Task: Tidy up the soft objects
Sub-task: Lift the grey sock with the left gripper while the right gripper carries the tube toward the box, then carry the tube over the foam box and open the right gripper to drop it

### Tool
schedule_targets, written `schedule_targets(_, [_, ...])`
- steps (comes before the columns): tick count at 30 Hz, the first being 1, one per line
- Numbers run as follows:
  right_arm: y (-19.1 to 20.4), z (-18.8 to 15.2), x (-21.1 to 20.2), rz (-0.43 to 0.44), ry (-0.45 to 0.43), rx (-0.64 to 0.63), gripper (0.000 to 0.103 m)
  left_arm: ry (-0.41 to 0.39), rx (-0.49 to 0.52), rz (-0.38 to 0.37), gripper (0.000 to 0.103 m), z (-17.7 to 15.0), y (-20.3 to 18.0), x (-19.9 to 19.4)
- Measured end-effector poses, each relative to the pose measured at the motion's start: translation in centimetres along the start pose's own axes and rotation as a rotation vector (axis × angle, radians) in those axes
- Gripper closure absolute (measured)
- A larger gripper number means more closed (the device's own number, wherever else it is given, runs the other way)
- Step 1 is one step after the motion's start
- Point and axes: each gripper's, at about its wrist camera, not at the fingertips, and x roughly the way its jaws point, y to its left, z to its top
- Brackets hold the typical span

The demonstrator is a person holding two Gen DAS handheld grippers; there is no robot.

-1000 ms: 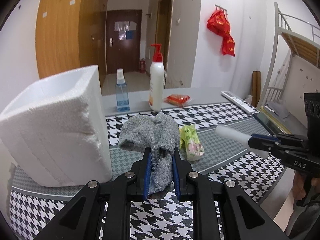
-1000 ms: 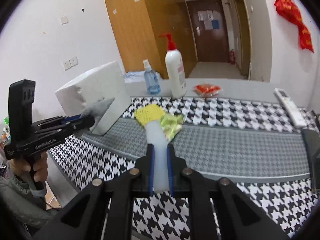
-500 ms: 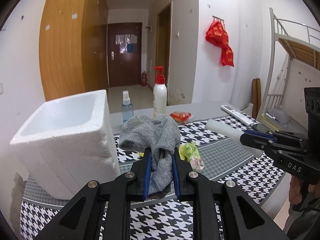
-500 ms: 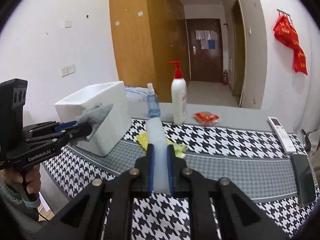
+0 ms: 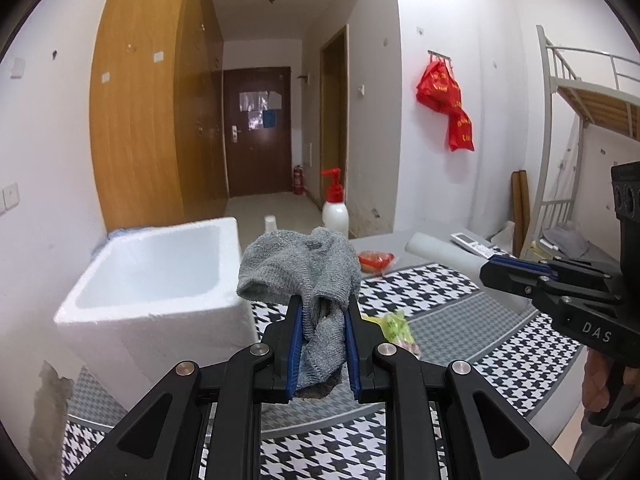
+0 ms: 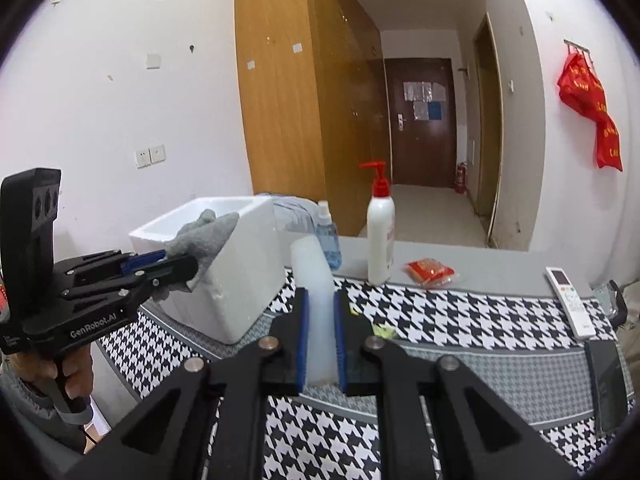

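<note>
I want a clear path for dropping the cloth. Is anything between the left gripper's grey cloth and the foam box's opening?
Nothing: in the left wrist view the grey cloth hangs right beside the foam box, with only its rim between.

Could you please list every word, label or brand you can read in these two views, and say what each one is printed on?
"DAS": on the body of the right gripper, seen from the left wrist.
"GenRobot.AI": on the side of the left gripper, seen from the right wrist.
Gold characters on the red bag hanging on the wall: too blurred to read.
Label on the pump bottle: too small.
Papers on the far door: unreadable.
</note>
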Motion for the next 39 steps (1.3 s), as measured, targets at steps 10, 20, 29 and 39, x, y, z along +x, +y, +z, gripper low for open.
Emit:
schedule_targets(10, [0.7, 1.5, 0.4, 0.018, -0.031, -0.022, 0.088, -0.045, -0.012, 0.044, 0.083, 1.1, 1.6, -1.0])
schedule_targets(20, [1.1, 2.5, 0.8, 0.048, -0.048, -0.029, 0.088, -0.076, -0.02, 0.093, 0.083, 1.6, 2.7, -2.0])
schedule_targets(29, [2.4, 3.4, 1.8, 0.085, -0.048, -0.046, 0.088, -0.091, -0.04, 0.139, 0.083, 1.7, 4.6, -2.8])
schedule_targets(39, [3.9, 4.4, 2.9, 0.102, -0.046, -0.057, 0.088, -0.093, -0.051, 0.175, 0.083, 1.7, 6.7, -3.1])
